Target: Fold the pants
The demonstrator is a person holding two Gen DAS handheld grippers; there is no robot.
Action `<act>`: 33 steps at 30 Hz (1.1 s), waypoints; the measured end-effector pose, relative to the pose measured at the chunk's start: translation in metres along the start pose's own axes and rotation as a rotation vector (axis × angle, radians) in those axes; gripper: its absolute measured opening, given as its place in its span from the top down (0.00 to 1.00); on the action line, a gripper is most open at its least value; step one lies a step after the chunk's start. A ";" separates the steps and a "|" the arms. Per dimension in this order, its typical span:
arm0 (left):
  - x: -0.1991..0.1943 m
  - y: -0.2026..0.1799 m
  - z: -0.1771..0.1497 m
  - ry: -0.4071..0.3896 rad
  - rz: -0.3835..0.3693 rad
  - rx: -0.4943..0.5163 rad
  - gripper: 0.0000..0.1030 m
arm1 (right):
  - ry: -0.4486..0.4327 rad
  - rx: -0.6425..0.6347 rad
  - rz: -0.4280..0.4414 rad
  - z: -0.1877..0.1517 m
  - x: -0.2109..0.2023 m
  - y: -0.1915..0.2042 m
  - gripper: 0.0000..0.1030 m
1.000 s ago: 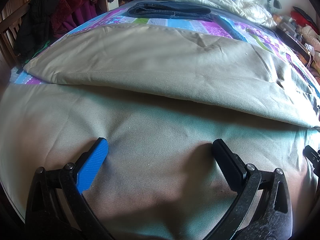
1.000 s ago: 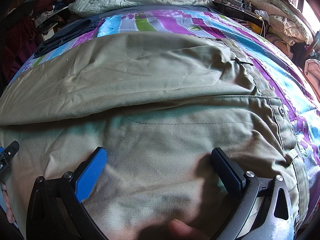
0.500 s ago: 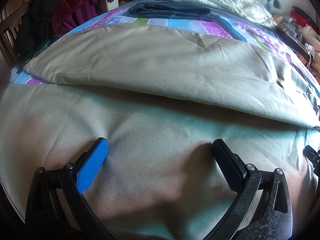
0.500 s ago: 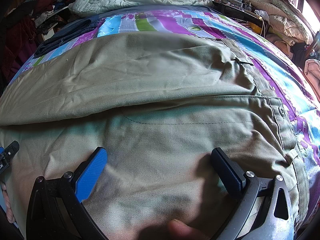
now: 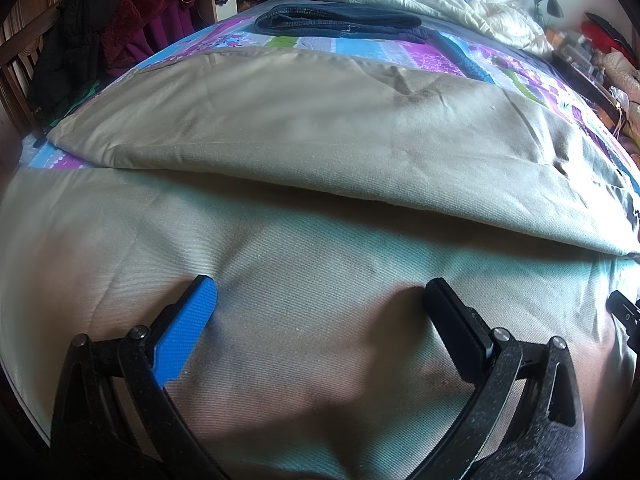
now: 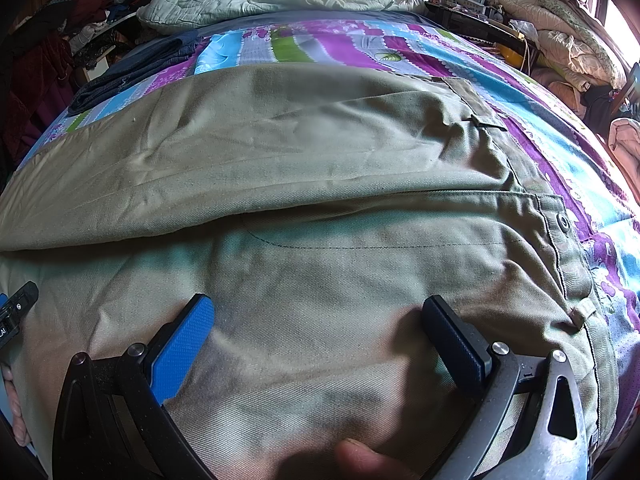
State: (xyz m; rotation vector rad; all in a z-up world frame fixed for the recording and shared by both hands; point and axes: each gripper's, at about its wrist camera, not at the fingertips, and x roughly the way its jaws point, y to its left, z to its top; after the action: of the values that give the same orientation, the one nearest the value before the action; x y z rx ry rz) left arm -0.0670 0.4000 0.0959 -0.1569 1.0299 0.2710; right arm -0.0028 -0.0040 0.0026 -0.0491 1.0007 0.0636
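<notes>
Nothing is seen to have changed over the last second: khaki pants (image 5: 320, 140) lie spread on the bed (image 6: 360, 44), unfolded, while both left gripper (image 5: 320, 300) and right gripper (image 6: 318, 312) stay released above them.

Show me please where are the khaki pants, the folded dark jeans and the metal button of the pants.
khaki pants (image 5: 320, 132), left wrist view, middle of the far leg.
folded dark jeans (image 5: 340, 20), left wrist view, top of the stack.
metal button (image 6: 563, 223), right wrist view, its face on the waistband.
</notes>
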 end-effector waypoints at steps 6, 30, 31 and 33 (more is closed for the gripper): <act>0.000 0.000 0.000 0.000 0.000 0.000 0.00 | 0.000 0.000 0.000 0.000 0.000 0.000 0.00; -0.002 -0.003 0.000 0.000 0.027 0.015 0.00 | 0.002 -0.005 -0.008 -0.001 -0.001 0.003 0.00; -0.002 -0.004 0.000 0.000 0.029 0.016 0.00 | 0.003 -0.005 -0.007 -0.001 0.000 0.003 0.00; -0.002 -0.004 -0.001 -0.001 0.032 0.011 0.00 | 0.005 -0.007 -0.013 0.000 0.001 0.006 0.00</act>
State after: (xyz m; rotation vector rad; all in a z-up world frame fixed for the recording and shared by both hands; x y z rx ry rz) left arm -0.0672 0.3952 0.0977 -0.1302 1.0337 0.2943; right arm -0.0027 0.0021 0.0018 -0.0623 1.0048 0.0553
